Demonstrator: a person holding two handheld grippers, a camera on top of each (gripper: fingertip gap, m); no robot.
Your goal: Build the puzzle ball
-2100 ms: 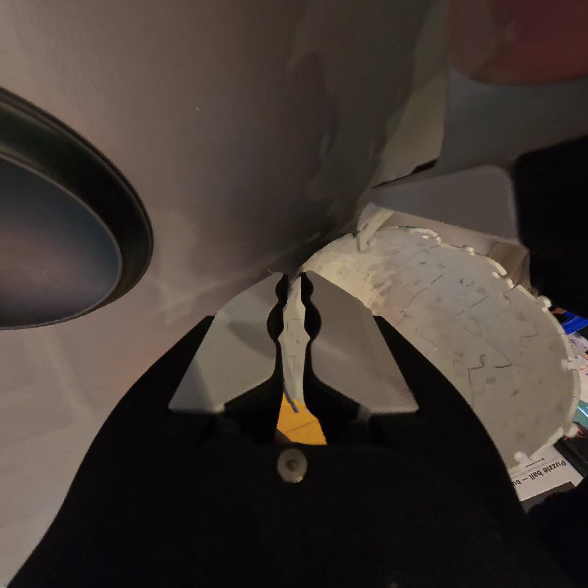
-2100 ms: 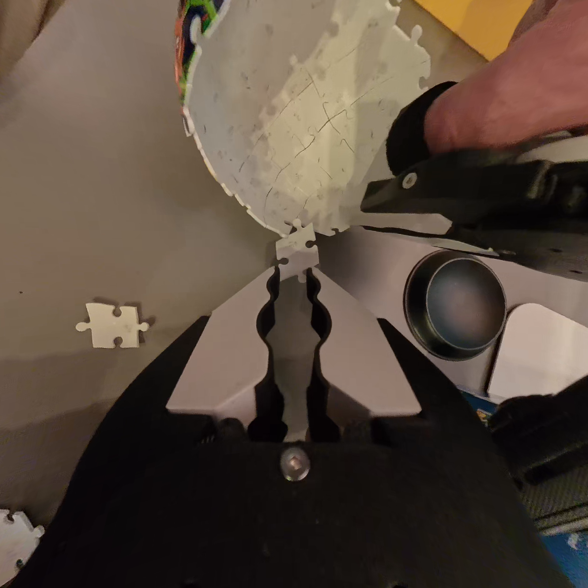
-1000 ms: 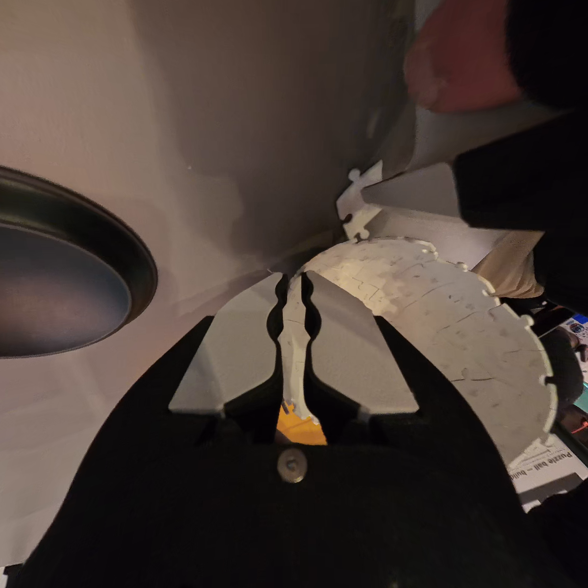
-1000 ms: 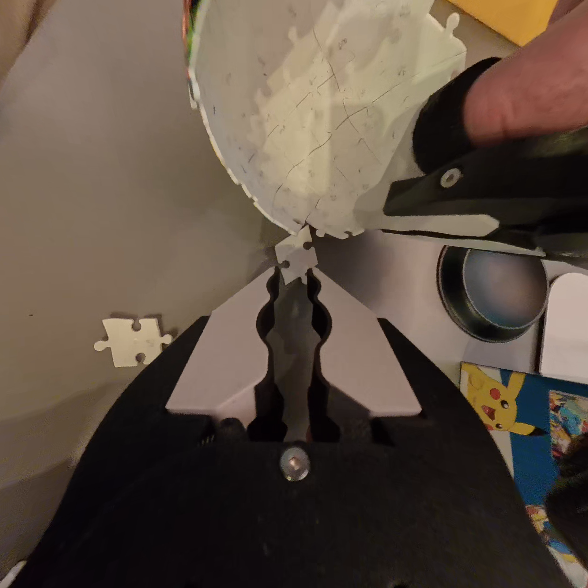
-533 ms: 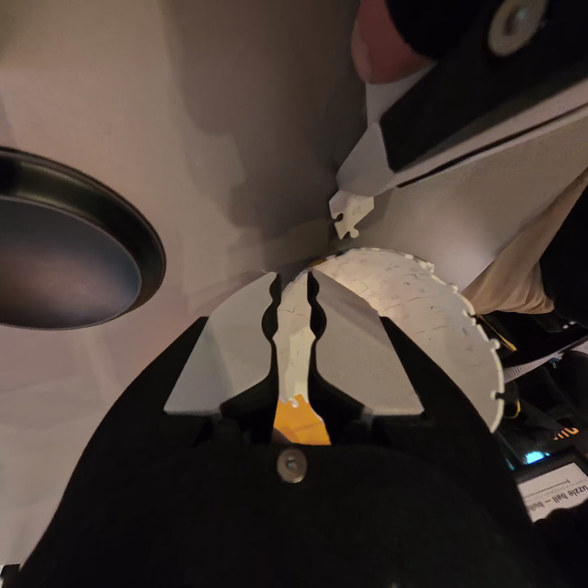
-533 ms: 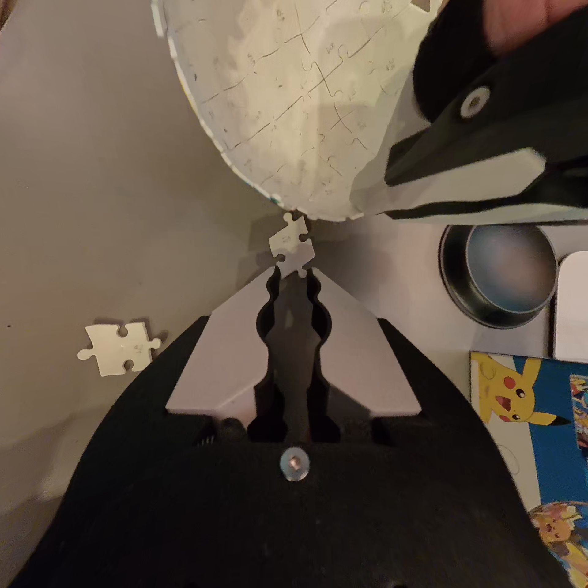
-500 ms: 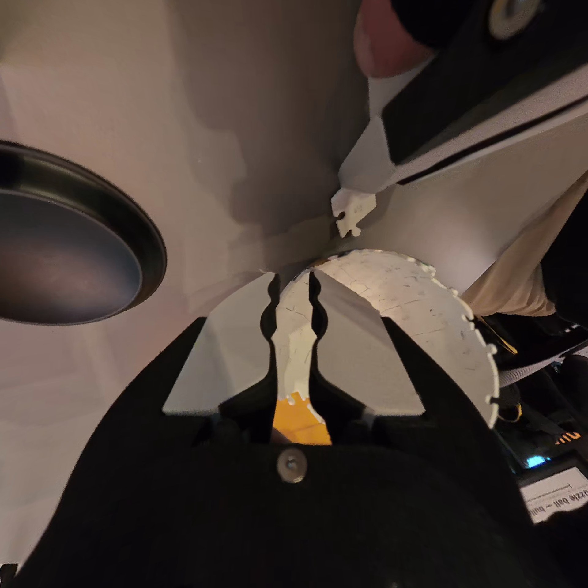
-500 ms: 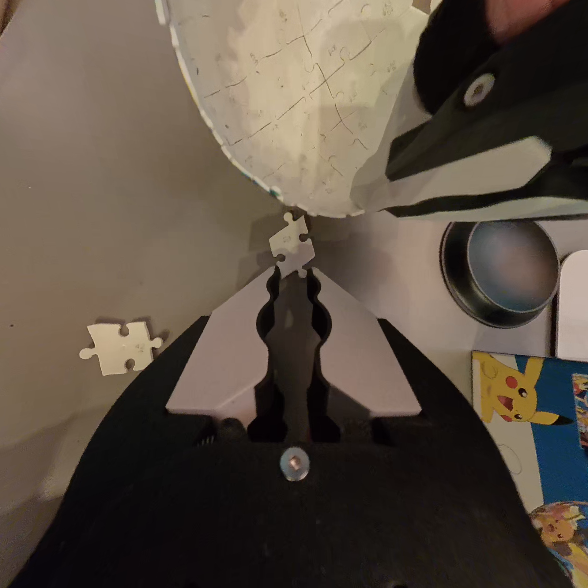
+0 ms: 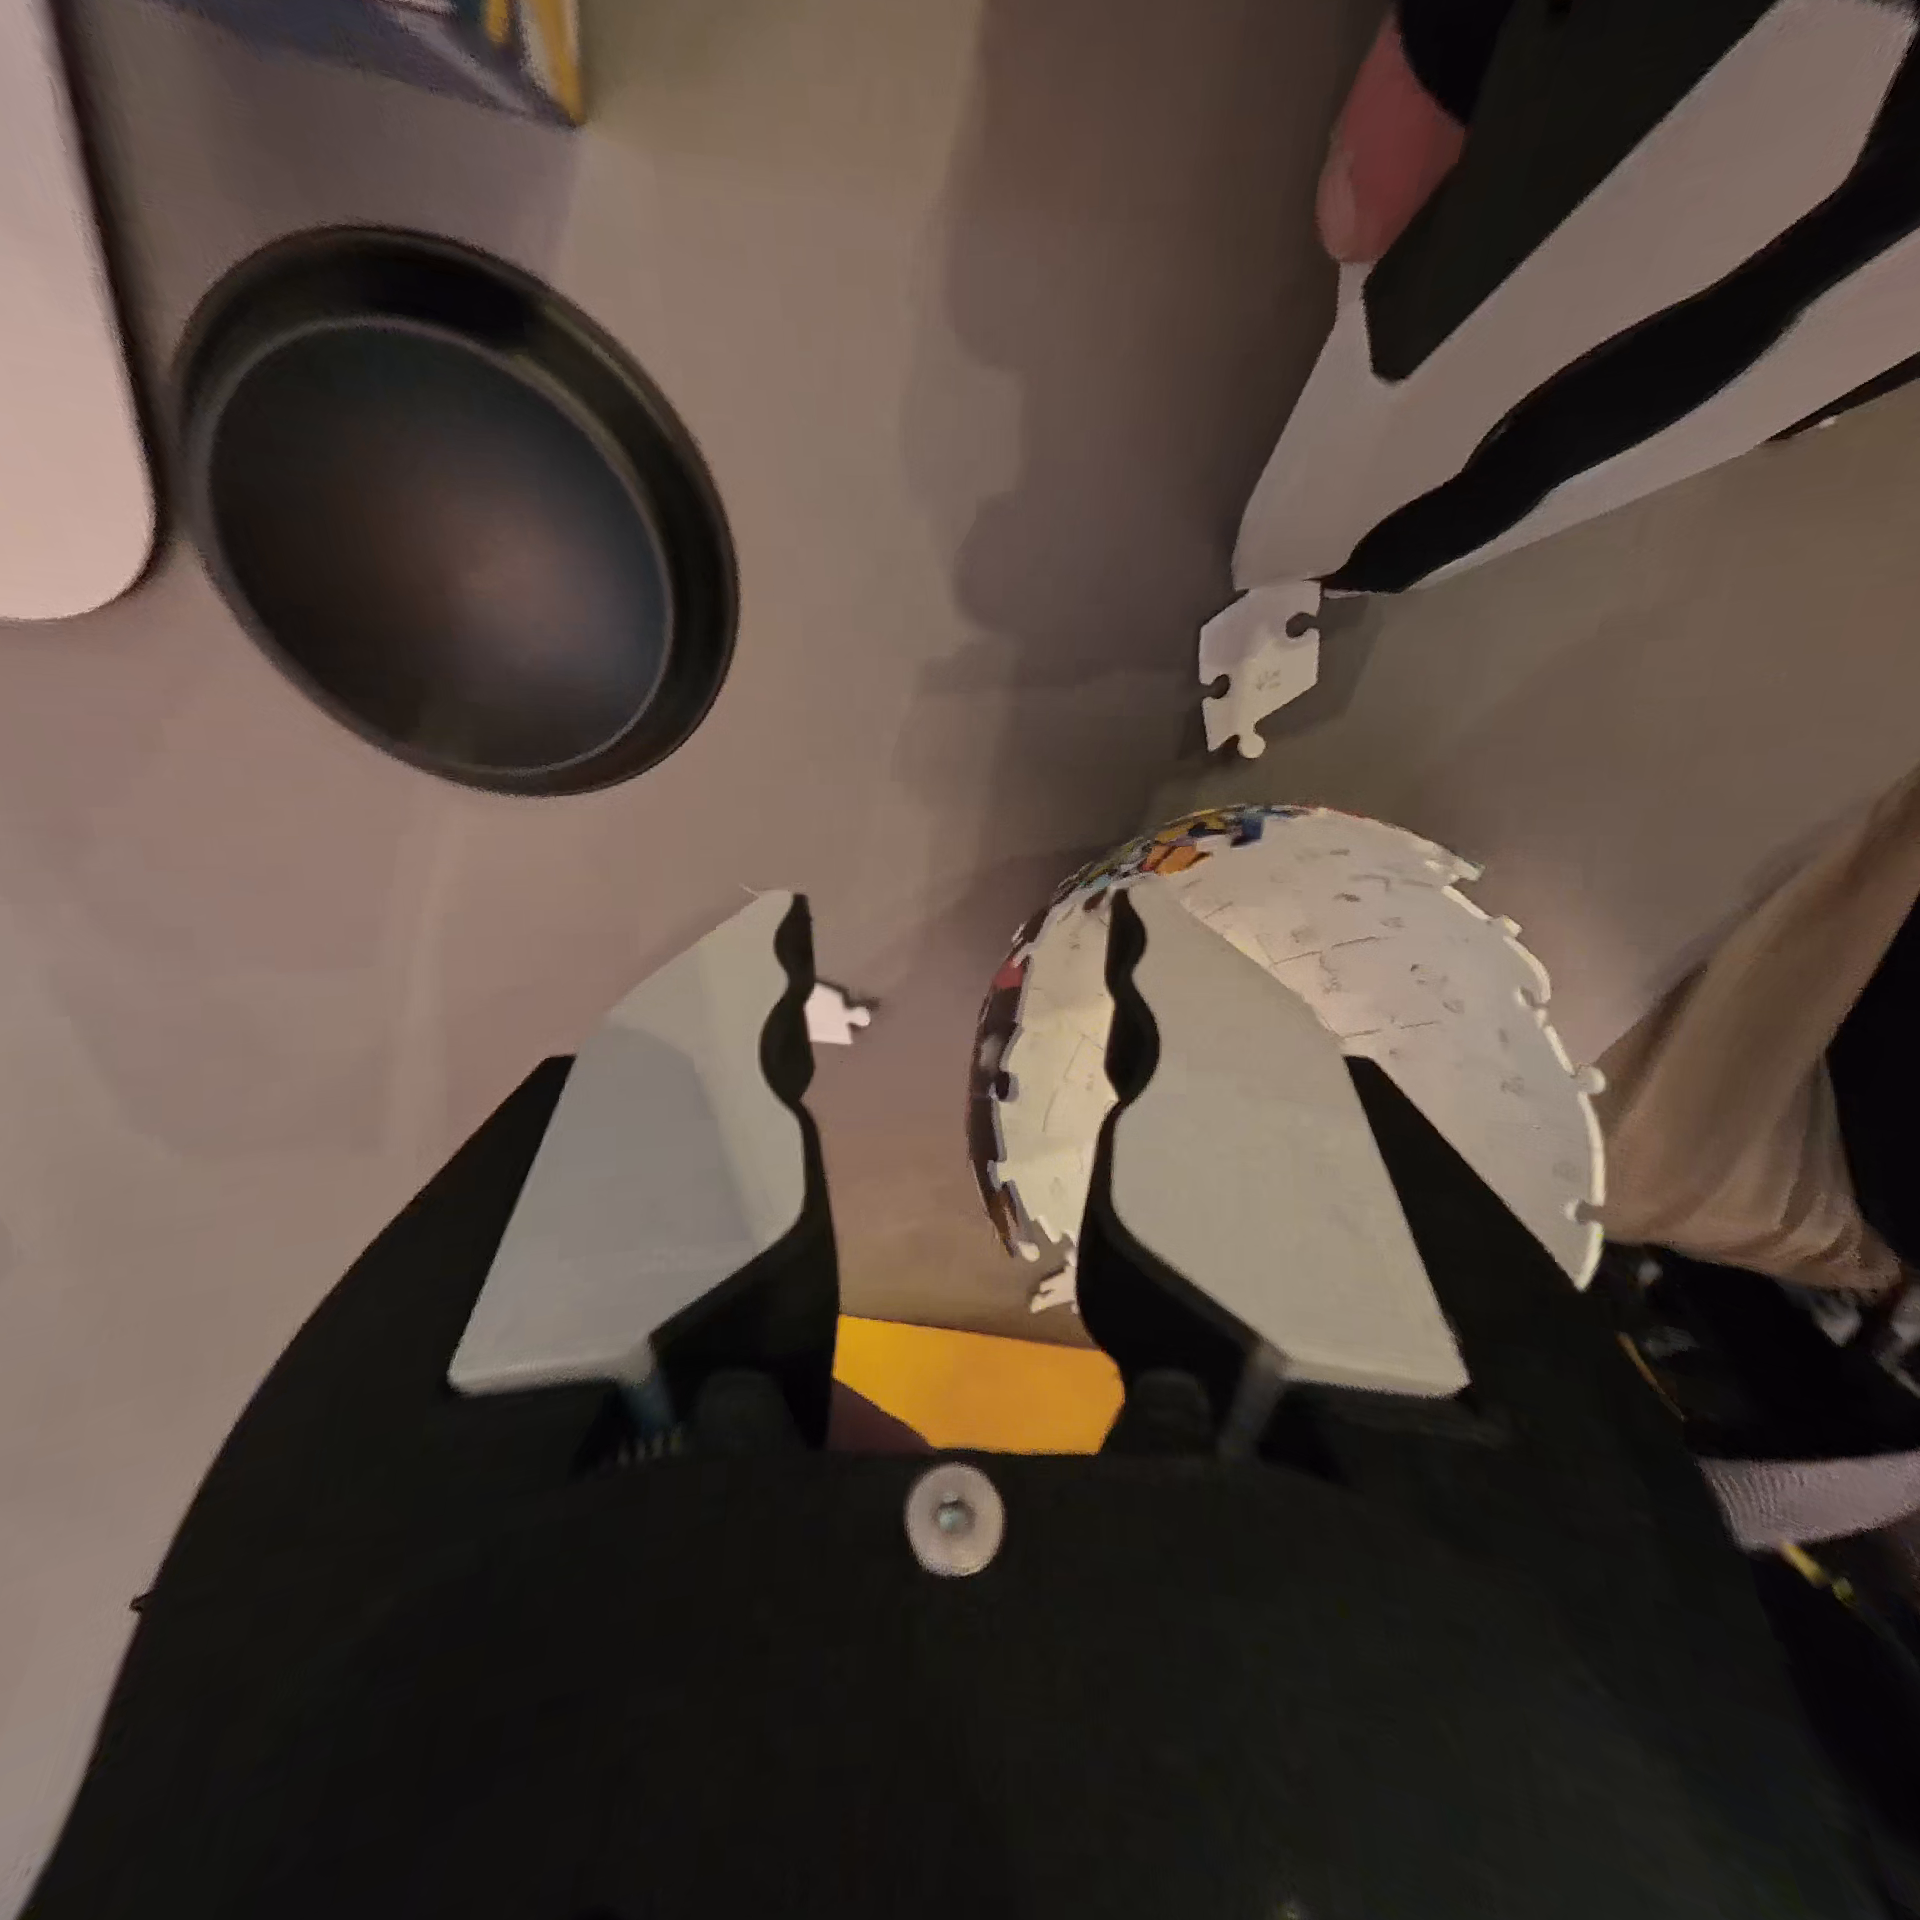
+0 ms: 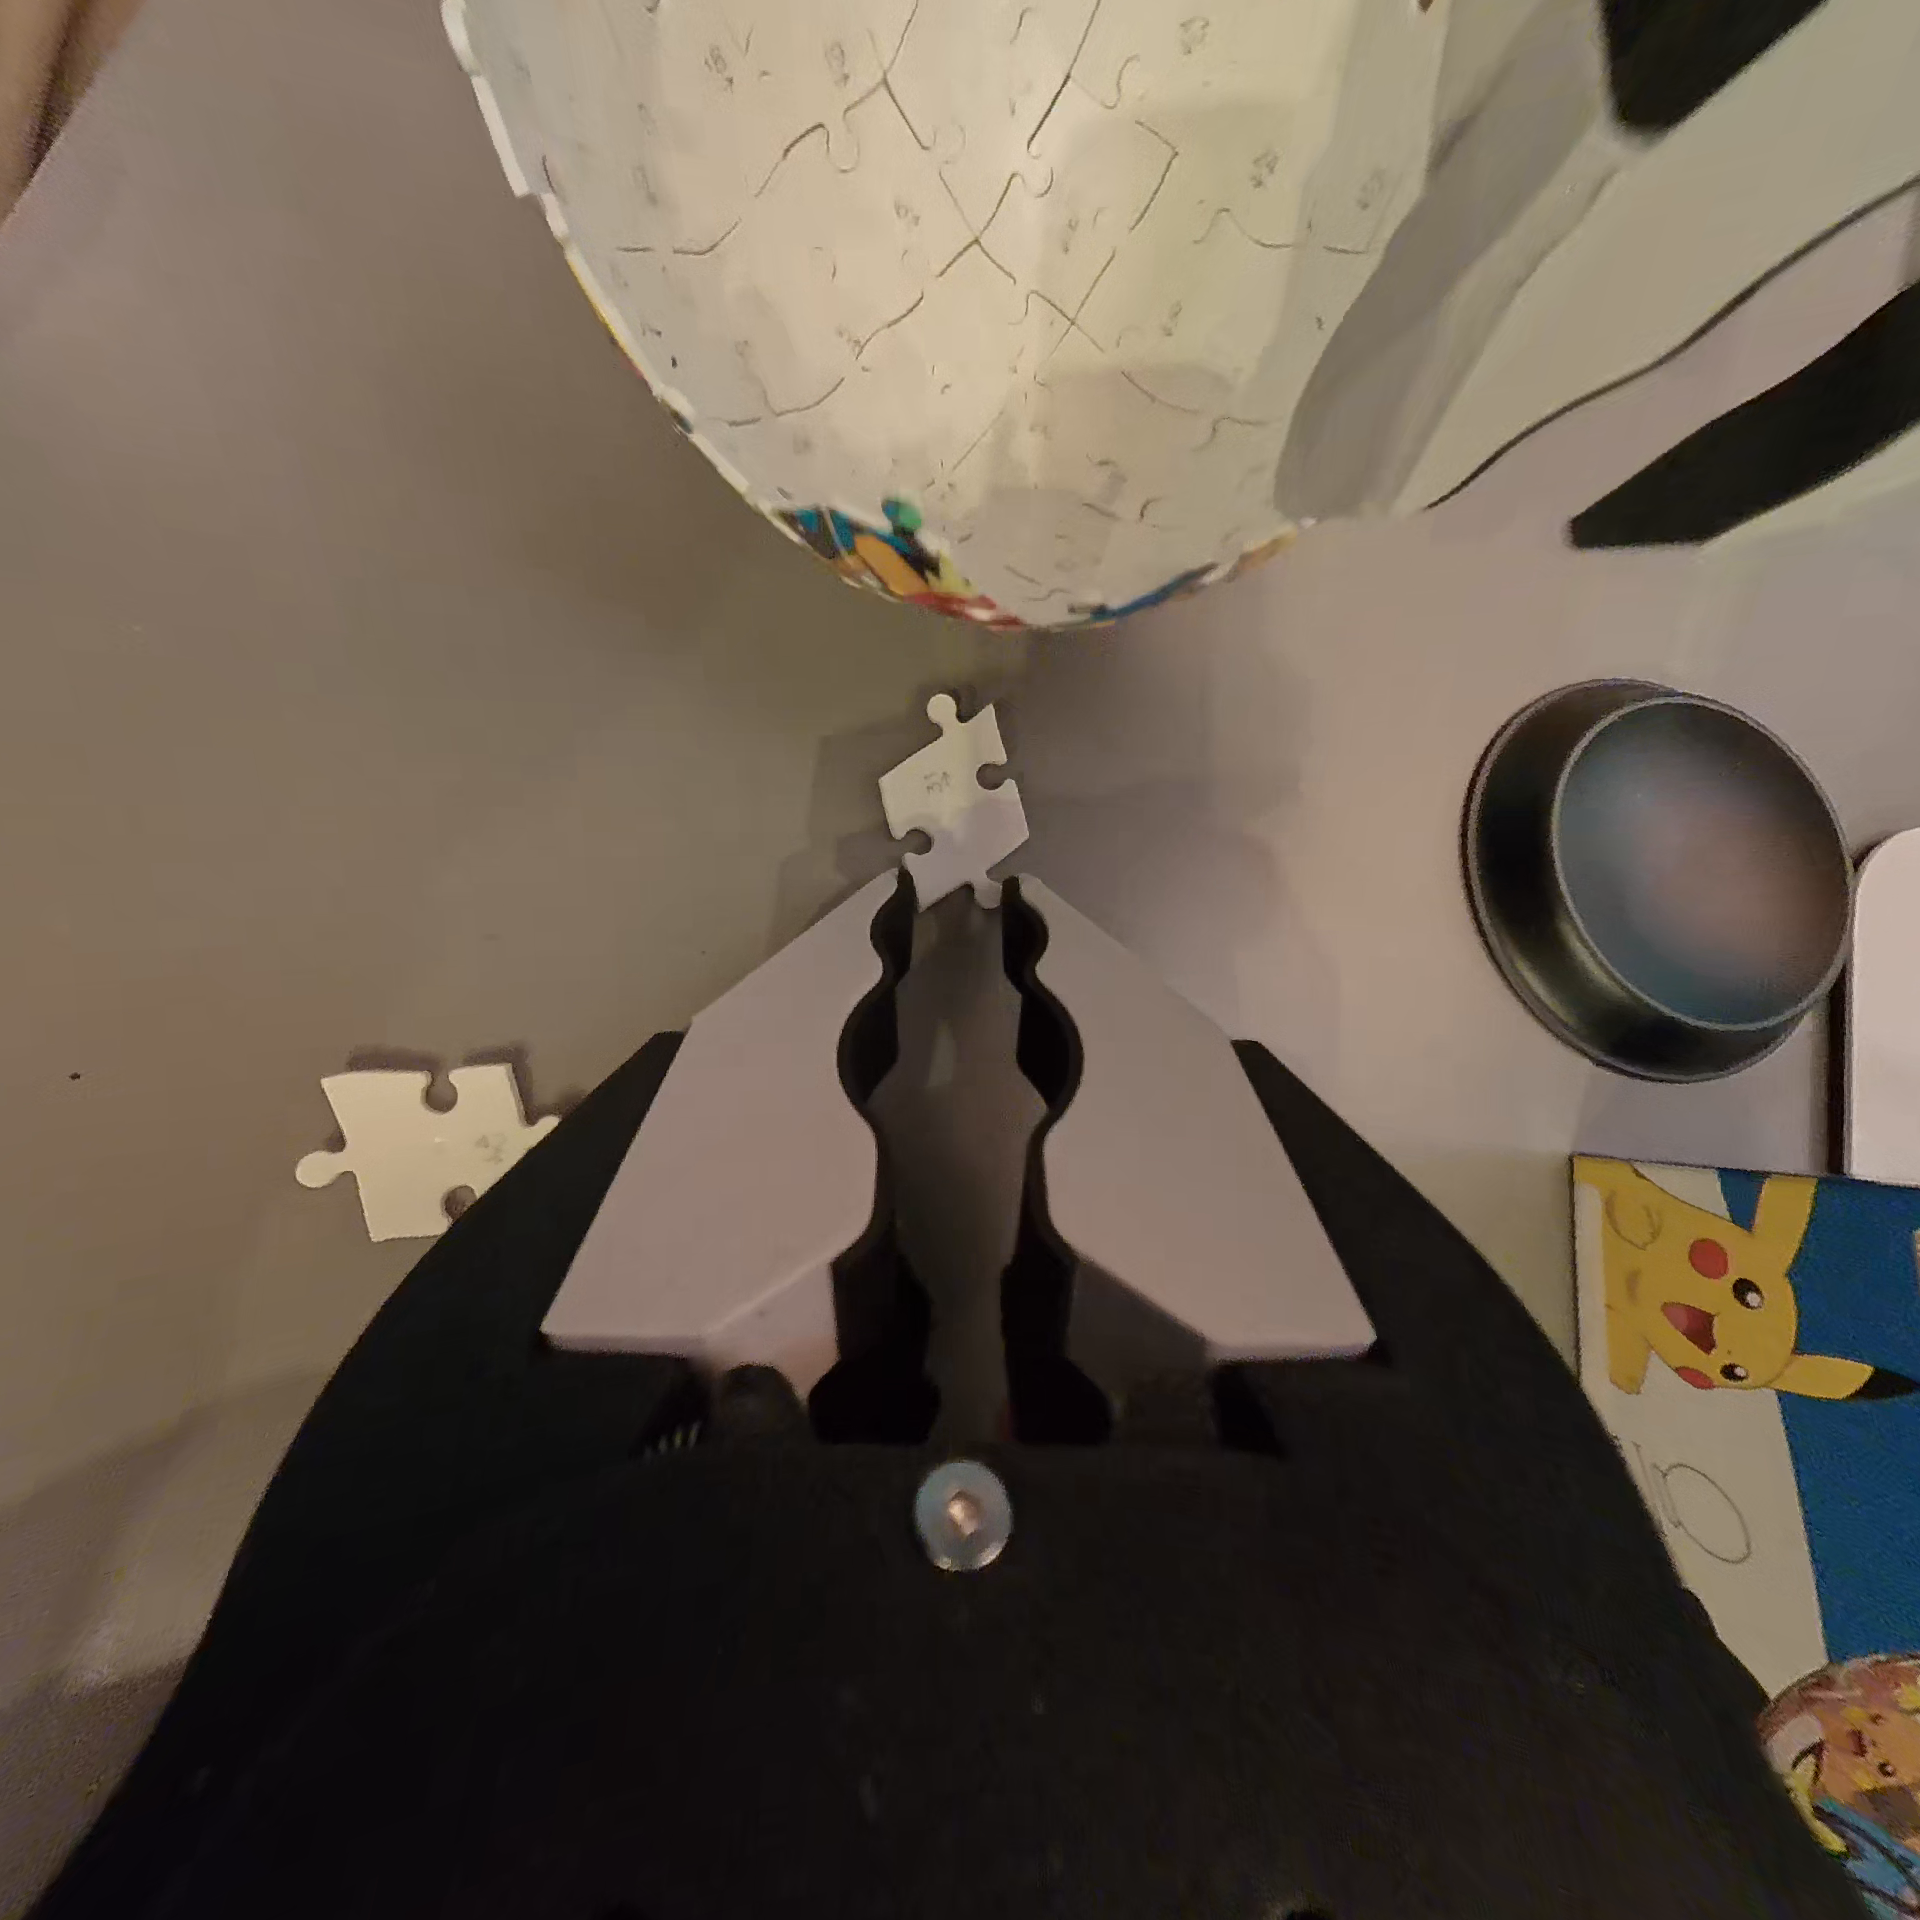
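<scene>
Item: partly built puzzle ball [image 10: 966,301], a white-backed half-shell with printed colour showing along its rim. It is lying open-side toward the right wrist camera, on or just above the grey table [image 10: 260,623]; which one cannot be told. In the left wrist view the shell [image 9: 1351,997] is sitting partly behind the right-hand finger of the left gripper [image 9: 951,1039], whose fingers are standing wide apart and gripping nothing, probably to re-seat the shell for the next insertion.

Item: single puzzle piece [image 10: 954,800], blank side up, being pinched at its lower edge by the closed tips of the right gripper [image 10: 958,888]. It is hanging just short of the shell's rim, apart from it, seemingly angled for lining up a tab.

Item: loose puzzle piece [image 10: 421,1148], lying flat on the table left of the right gripper, awaiting its turn.

Item: dark round tin [image 10: 1662,878] and a printed picture sheet [image 10: 1766,1351], lying to the right, likely for reference.
</scene>
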